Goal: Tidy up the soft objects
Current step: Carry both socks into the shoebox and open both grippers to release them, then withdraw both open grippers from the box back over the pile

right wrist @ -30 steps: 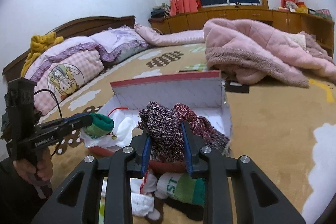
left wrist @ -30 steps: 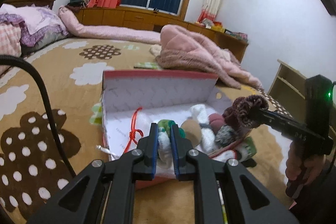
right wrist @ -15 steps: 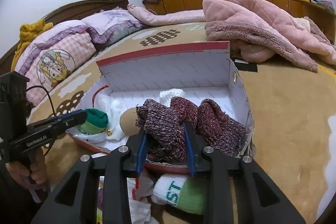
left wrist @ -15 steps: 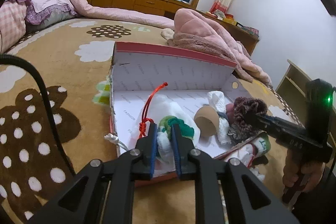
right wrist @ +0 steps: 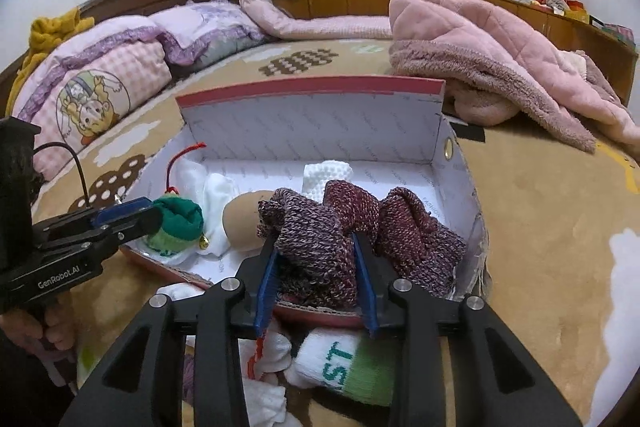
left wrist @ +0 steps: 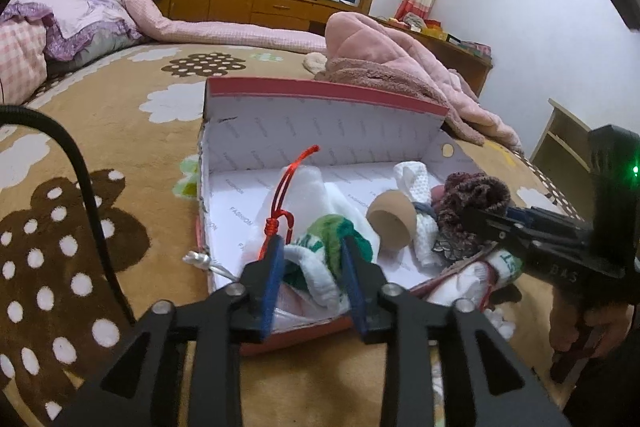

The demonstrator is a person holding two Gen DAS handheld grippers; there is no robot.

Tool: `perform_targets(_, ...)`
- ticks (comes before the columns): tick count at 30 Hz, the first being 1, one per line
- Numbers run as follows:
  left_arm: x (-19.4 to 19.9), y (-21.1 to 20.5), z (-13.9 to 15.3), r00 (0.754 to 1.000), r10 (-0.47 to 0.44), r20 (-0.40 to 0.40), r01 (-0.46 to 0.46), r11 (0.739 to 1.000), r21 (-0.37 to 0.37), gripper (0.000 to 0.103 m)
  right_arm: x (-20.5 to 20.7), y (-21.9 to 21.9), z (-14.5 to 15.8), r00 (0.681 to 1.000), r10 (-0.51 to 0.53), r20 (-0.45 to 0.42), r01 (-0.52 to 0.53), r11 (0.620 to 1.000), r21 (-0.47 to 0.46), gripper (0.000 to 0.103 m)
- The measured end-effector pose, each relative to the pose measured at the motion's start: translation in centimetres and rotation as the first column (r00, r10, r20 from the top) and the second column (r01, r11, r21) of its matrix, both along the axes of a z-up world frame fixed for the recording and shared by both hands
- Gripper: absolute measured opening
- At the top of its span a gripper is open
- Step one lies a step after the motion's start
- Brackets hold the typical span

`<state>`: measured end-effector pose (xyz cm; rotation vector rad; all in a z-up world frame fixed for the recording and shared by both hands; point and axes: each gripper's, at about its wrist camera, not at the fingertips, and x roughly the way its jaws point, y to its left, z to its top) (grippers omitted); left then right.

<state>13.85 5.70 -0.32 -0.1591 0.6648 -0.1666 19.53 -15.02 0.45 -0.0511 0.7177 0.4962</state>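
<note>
An open cardboard shoebox (left wrist: 320, 123) with a red rim and a white printed lining sits on the bed's tan plush blanket (left wrist: 120, 115), which is patterned with brown dotted and white cloud shapes. The left gripper (left wrist: 312, 259) reaches over the box's near wall, its blue-padded fingers (left wrist: 272, 279) spreading apart around a rolled green-and-white knitted sock (left wrist: 328, 247) that lies inside the box at its near left corner; whether the pads press on it cannot be told. Beside the sock lie a crumpled white cloth (left wrist: 304, 187) with a red knotted cord (left wrist: 280, 211), a smooth tan egg-shaped piece (left wrist: 390, 223) and a white waffle-textured cloth (right wrist: 326, 175). The right gripper (right wrist: 316, 259) is at the box's near right side, its fingers (right wrist: 266, 279) opening on either side of a bulky maroon-and-grey marled knit bundle (right wrist: 332, 227), which rests in folds on the box floor against the right wall. Outside the box, at its near wall, lie a rolled white sock with a green cuff and lettering (right wrist: 348, 363) and other white socks (right wrist: 268, 351). A fluffy pink quilted blanket (right wrist: 480, 39) is heaped farther back on the bed.
</note>
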Motion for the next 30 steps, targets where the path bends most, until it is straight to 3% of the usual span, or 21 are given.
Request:
perform_targets(1, -0.2, -0.4, 0.1, 1.000, -0.001, 0.011, 0.000, 1.000, 0.018, 0.052, -0.2, 0.0, 0.0, 1.000, -0.001, 0.013, 0.001, 1.000, 0.004, 0.041)
perform_targets(3, -0.5, -1.0, 0.3, 1.000, -0.010, 0.029, 0.008, 0.999, 0.049, 0.065, -0.7, 0.1, 0.1, 0.999, -0.007, 0.047, 0.007, 1.000, -0.010, 0.055)
perform_targets(5, -0.6, -1.4, 0.3, 0.999, -0.011, 0.030, 0.009, 0.998, 0.061, 0.065, -0.8, 0.2, 0.3, 0.998, -0.002, 0.058, 0.004, 1.000, -0.021, 0.064)
perform_targets(11, -1.1, -0.5, 0.5, 0.999, -0.003, 0.044, 0.002, 1.000, 0.022, 0.072, -1.8, 0.0, 1.3, 0.995, 0.004, 0.101, -0.006, 1.000, 0.016, 0.078)
perform_targets(17, -1.6, 0.0, 1.0, 0.999, 0.004, 0.048, -0.005, 1.000, 0.011, 0.073, -3.0, -0.4, 2.5, 0.990, 0.013, 0.138, -0.019, 0.999, 0.045, 0.084)
perform_targets(23, -3.1, -0.4, 1.6, 0.997, -0.018, 0.079, 0.015, 0.999, 0.035, 0.079, -4.1, -0.6, 2.8, 0.989, 0.020, 0.144, -0.026, 0.999, 0.044, 0.085)
perform_targets(30, -4.9, -0.5, 1.7, 0.998, -0.036, 0.058, 0.035, 0.999, 0.025, 0.085, -6.1, -0.9, 3.3, 0.990, 0.054, 0.128, -0.061, 0.996, 0.058, 0.085)
